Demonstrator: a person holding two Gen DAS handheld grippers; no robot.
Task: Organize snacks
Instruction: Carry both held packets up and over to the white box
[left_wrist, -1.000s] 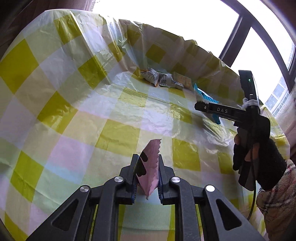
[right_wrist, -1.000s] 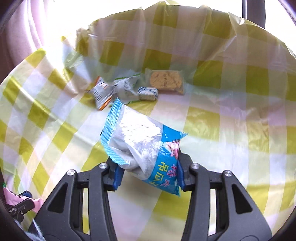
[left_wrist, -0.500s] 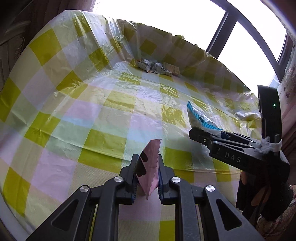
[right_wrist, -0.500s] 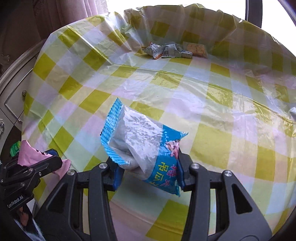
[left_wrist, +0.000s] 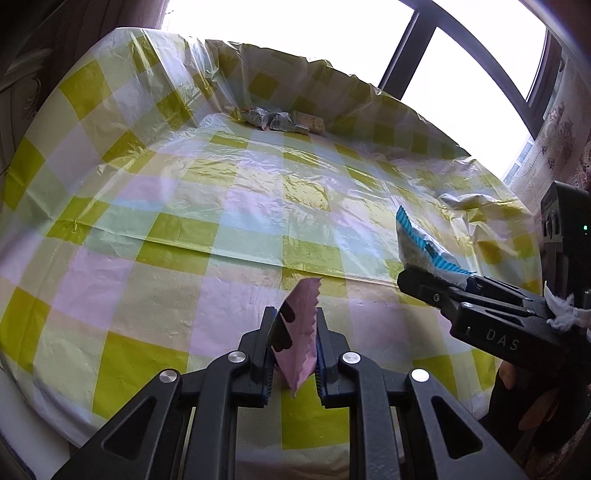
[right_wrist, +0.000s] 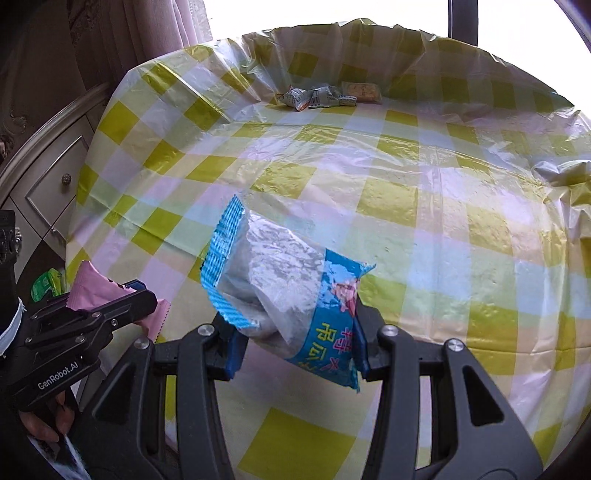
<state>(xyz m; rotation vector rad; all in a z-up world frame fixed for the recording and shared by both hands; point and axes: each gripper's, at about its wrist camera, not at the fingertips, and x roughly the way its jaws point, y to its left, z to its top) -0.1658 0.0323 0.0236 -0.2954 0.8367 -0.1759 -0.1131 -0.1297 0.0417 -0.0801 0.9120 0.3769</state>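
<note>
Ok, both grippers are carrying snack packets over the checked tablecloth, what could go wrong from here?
The blue and white crinkly packet is pinched only at its lower end by the right gripper, so it may slip or swing loose. The thin pink serrated-edge packet in the left gripper could slide out. The two grippers are close and might collide.

A home is suggested by a checked tablecloth (right_wrist: 406, 192), curtains (right_wrist: 140, 40), and a carved drawer cabinet (right_wrist: 48, 184).
</note>
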